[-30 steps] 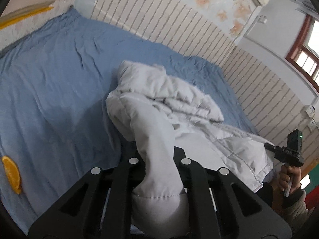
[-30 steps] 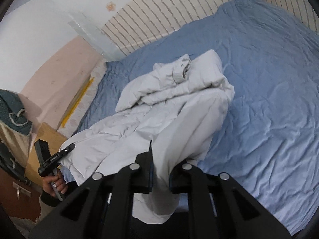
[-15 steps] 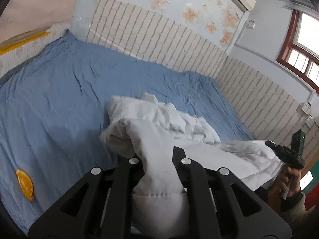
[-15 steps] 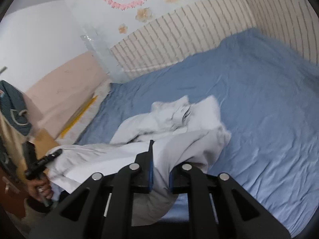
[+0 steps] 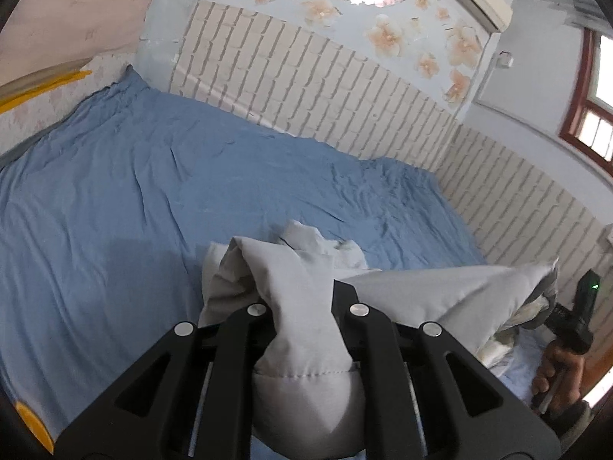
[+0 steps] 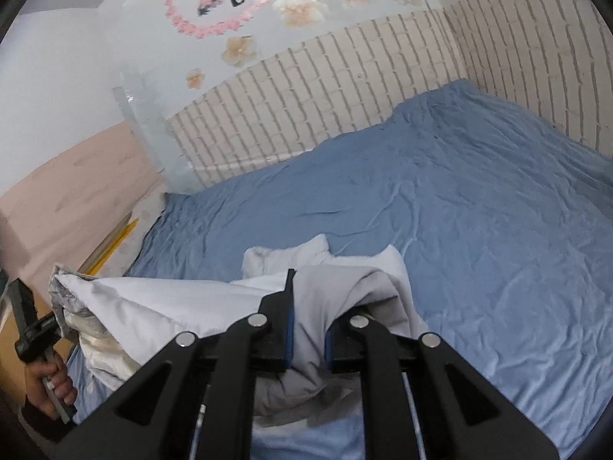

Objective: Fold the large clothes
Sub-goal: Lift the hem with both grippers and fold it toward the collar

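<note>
A large white padded jacket (image 5: 421, 287) is held stretched between both grippers above the near edge of a bed with a blue sheet (image 5: 115, 199). My left gripper (image 5: 302, 306) is shut on a thick fold of the jacket. My right gripper (image 6: 306, 314) is shut on another fold of the jacket (image 6: 172, 306). The far part of the jacket still rests bunched on the sheet (image 6: 498, 230). Each view shows the other hand-held gripper at its side, my right gripper (image 5: 574, 318) and my left gripper (image 6: 30, 329).
Brick-pattern walls (image 5: 306, 84) border the bed at the back and right (image 6: 536, 57). A pale pink panel (image 6: 65, 199) and yellow strips (image 6: 115, 241) lie at the left. An orange patch (image 5: 30, 425) sits on the sheet's near left corner.
Both grippers have risen and pulled back, lifting the jacket off the sheet and stretching it between them. Less of the jacket lies bunched on the bed.
</note>
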{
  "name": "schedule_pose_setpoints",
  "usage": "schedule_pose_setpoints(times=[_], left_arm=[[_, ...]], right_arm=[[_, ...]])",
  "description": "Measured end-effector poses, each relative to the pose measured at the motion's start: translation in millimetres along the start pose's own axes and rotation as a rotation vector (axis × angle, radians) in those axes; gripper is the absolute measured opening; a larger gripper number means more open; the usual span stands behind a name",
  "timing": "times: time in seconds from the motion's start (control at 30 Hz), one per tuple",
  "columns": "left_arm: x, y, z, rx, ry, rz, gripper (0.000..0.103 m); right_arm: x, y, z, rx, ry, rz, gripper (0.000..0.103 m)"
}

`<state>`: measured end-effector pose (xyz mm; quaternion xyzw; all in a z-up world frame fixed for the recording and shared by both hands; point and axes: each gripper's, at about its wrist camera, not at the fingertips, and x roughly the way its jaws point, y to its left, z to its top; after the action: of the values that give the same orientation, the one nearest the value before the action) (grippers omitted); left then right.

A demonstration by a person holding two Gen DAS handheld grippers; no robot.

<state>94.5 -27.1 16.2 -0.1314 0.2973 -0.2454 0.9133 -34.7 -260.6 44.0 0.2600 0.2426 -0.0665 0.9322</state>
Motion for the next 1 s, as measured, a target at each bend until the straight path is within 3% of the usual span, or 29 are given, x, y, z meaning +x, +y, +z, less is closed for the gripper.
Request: schedule_pose_setpoints(times=[0.17, 0.3, 0.53, 0.67, 0.83, 1.0], left_arm=[[57.1, 10.9, 15.0, -0.021, 0.007, 0.029, 0.01], [108.4, 12.7, 21.6, 0.03, 0.019, 0.078, 0.011], [170.6, 31.3, 7.4, 0.066, 0.019, 0.144, 0.017], [173.7, 35.5, 6.9, 0.059, 0.033, 0.141, 0.021], [156.4, 31.6, 8.0, 0.046, 0.02, 0.142, 0.041], [130.9, 24.7, 10.1, 0.042, -0.011, 0.136, 0.053]], right_arm=[[62.5, -5.7, 9.6, -0.028, 0.027, -0.055, 0.011], [103.5, -10.2, 17.1, -0.037, 0.041, -0.072, 0.011], [151.3, 4.7, 1.3, -0.236, 0.032, -0.125, 0.011], [147.3, 11.9, 0.5, -0.246, 0.051, -0.162, 0.014], [134.0, 13.6, 2.3, -0.238, 0.051, -0.18, 0.015], [116.7, 11.0, 6.5, -0.202, 0.036, -0.155, 0.017]])
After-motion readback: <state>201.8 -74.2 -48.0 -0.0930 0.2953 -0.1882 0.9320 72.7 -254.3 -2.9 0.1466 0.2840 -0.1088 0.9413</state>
